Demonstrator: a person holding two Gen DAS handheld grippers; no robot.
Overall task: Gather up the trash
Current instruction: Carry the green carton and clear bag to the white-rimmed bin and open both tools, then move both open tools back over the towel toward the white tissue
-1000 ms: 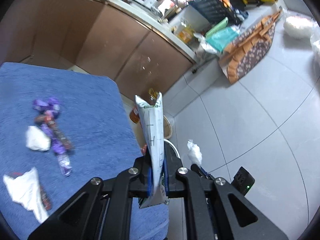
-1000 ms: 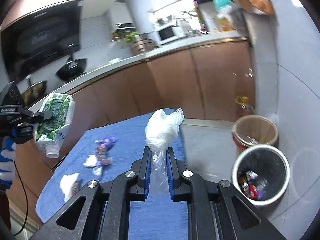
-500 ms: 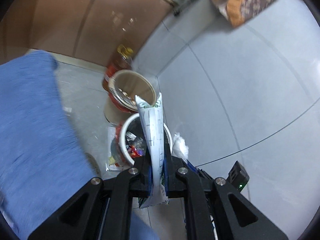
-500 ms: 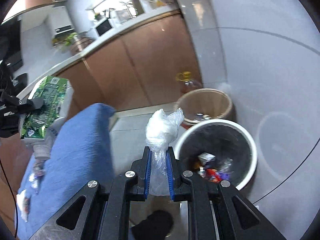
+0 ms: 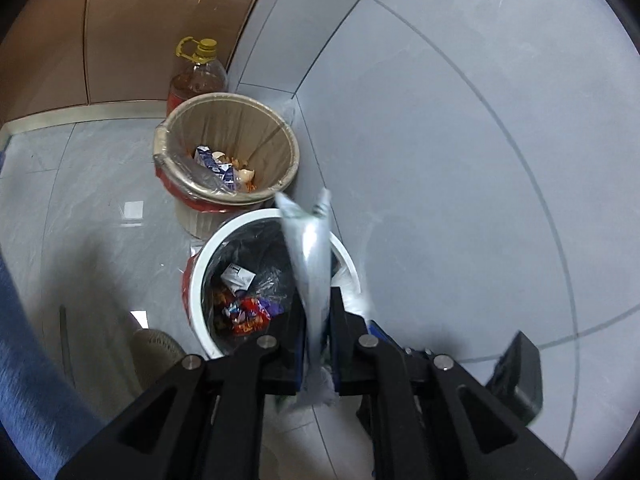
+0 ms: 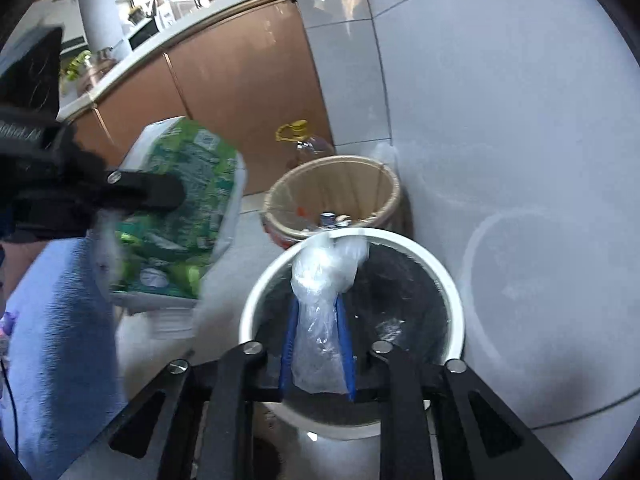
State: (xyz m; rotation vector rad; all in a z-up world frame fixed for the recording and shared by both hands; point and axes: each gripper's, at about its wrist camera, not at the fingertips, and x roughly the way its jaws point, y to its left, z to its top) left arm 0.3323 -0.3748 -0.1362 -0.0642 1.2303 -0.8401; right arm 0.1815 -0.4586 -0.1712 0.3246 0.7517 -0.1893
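Jaws of both grippers are clamped: left gripper on a carton, right gripper on a plastic bag, above the white bin.

Lined bin nearest — second bin behind it, oil bottle behind that.
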